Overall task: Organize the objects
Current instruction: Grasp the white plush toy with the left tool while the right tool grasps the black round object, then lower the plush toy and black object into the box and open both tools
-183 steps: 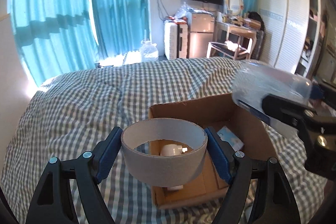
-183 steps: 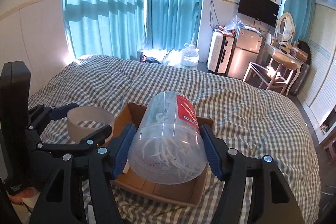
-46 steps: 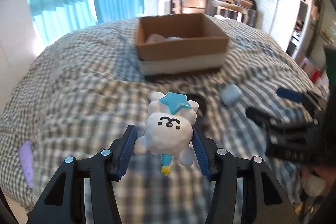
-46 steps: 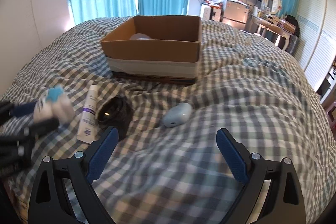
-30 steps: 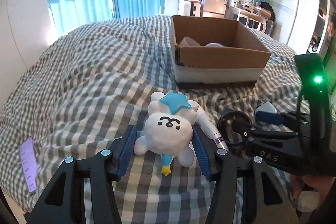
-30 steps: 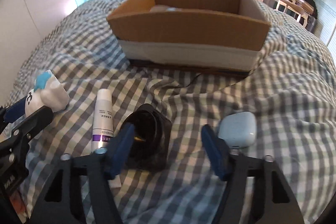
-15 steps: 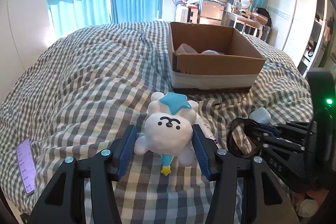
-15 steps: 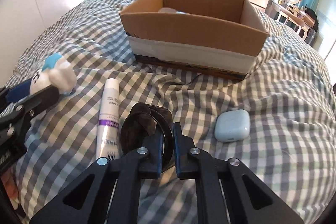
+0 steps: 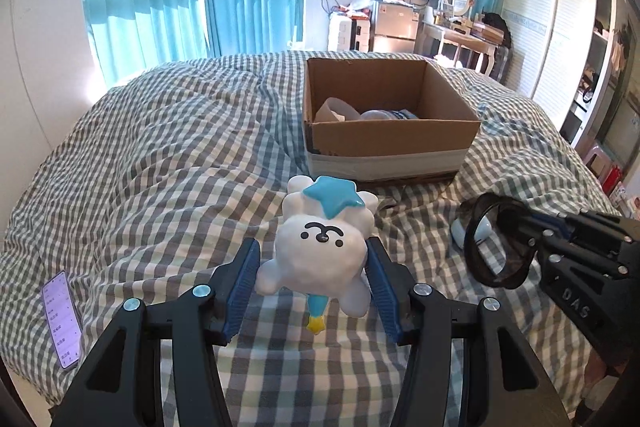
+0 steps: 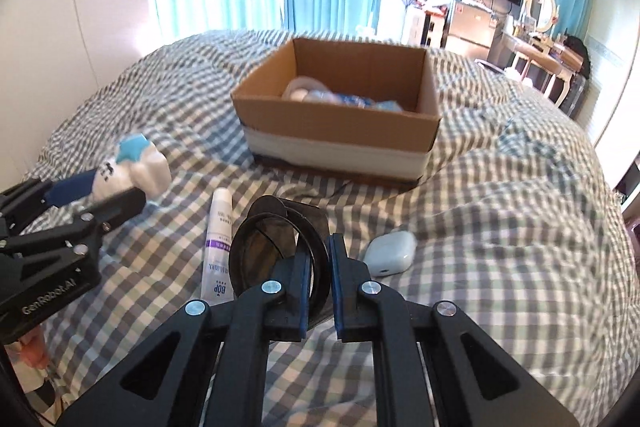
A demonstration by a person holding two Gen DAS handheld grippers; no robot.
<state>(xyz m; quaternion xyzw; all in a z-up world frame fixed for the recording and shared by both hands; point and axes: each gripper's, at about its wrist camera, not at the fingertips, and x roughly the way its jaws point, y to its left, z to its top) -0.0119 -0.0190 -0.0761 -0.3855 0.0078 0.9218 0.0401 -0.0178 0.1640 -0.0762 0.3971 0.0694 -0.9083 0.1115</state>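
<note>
Above bed [image 9: 160,155], both hand-held grippers laden.

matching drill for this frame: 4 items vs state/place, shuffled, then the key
1. white star toy
2. black ring
3. white tube
4. pale blue case

a. lies loose on the bed, left of the ring
b. clamped in the right gripper
c. lies loose on the bed, right of the ring
d. clamped in the left gripper

Pairs: 1-d, 2-b, 3-a, 4-c
</note>
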